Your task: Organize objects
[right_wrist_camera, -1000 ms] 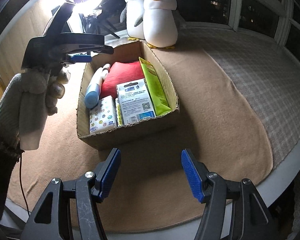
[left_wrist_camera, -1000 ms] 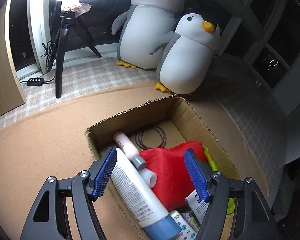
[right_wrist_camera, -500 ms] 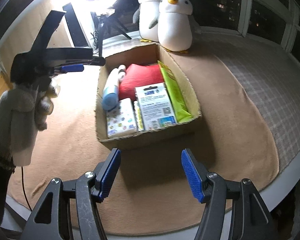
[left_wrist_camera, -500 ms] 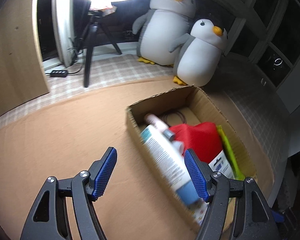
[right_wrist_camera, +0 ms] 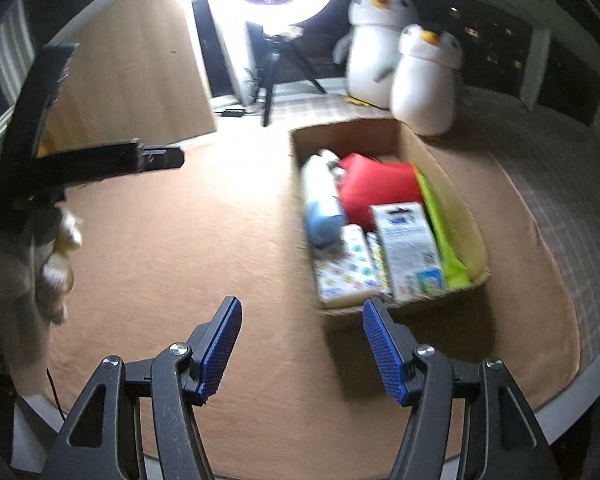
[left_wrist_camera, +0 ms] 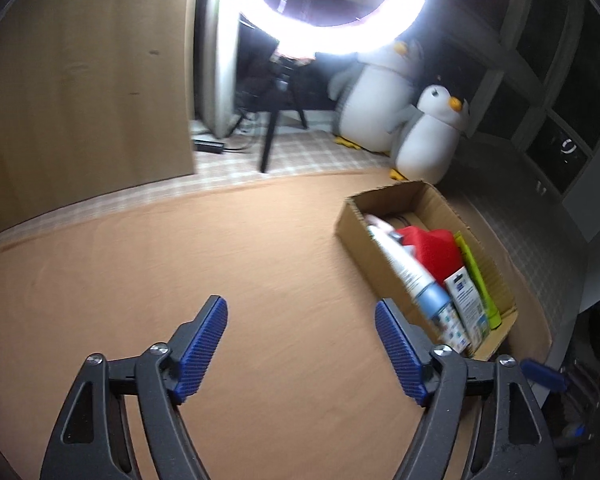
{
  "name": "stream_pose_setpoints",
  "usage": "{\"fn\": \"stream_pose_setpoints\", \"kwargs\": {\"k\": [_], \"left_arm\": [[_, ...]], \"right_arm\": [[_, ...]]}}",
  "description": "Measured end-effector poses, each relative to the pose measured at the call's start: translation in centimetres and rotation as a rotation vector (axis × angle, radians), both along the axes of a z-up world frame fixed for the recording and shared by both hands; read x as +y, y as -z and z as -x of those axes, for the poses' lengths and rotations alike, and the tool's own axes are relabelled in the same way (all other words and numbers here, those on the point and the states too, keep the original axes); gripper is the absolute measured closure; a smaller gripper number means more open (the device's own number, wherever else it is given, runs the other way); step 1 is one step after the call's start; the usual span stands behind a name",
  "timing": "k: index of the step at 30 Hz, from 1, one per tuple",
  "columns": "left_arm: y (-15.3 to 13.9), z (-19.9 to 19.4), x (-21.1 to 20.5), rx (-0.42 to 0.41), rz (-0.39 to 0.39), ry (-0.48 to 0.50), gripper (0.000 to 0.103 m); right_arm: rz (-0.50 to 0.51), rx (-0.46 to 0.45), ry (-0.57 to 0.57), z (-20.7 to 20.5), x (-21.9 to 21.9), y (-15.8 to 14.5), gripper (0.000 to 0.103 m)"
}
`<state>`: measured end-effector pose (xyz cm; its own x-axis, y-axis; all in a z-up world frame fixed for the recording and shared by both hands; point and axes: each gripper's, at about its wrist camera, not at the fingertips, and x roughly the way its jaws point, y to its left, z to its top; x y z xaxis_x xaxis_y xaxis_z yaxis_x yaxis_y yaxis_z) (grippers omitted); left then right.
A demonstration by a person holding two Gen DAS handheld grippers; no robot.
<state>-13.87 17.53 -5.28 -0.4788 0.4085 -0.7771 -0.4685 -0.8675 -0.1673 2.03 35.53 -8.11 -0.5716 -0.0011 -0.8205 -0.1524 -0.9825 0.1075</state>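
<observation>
a: cardboard box is seen right of centre in the right wrist view, right edge in the left wrist view. it is packed: white tube with blue cap along the left wall, red pouch in the middle, carded pack, patterned packet, green packet along the right wall.

b: progress?

a: judged nearly or fully done. nothing loose is seen on the tan mat. nothing left to pick can be found in either view.

b: jaws?

a: left gripper is set wide, nothing between the pads, just been opening further. right gripper is held at a middling gap, empty too. both are kept over bare mat, apart from the box.

b: surroundings?

a: two penguin plushes are placed just behind the box, upper right. ring light on a tripod at top centre, wooden panel upper left. gloved hand is seen at left edge. nothing is found blocking the box.
</observation>
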Motion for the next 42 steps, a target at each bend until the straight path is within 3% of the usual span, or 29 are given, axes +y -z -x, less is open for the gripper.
{"fn": "stream_pose_setpoints", "kwargs": {"k": [5, 11, 20, 31, 42], "left_arm": [[-0.5, -2.0, -5.3, 0.005, 0.007, -0.06, 0.021], [-0.2, -4.3, -10.8, 0.0, 0.044, -0.134, 0.01], [1.2, -7.2, -16.5, -0.036, 0.093, -0.226, 0.008], [2.1, -8.9, -19.7, -0.057, 0.103, -0.281, 0.006], [2.3, -8.7, -20.3, -0.047, 0.122, -0.284, 0.006]], "right_arm": [[-0.006, 0.021, -0.051, 1.3, -3.1, -0.6, 0.037], [-0.029, 0.049, -0.119, 2.3, -7.2, -1.3, 0.031], [-0.077, 0.081, -0.138, 2.7, -11.0, -1.9, 0.023], [-0.124, 0.067, -0.127, 2.6, -13.9, -1.1, 0.022], [-0.131, 0.052, -0.126, 2.4, -15.3, -0.2, 0.022]]}}
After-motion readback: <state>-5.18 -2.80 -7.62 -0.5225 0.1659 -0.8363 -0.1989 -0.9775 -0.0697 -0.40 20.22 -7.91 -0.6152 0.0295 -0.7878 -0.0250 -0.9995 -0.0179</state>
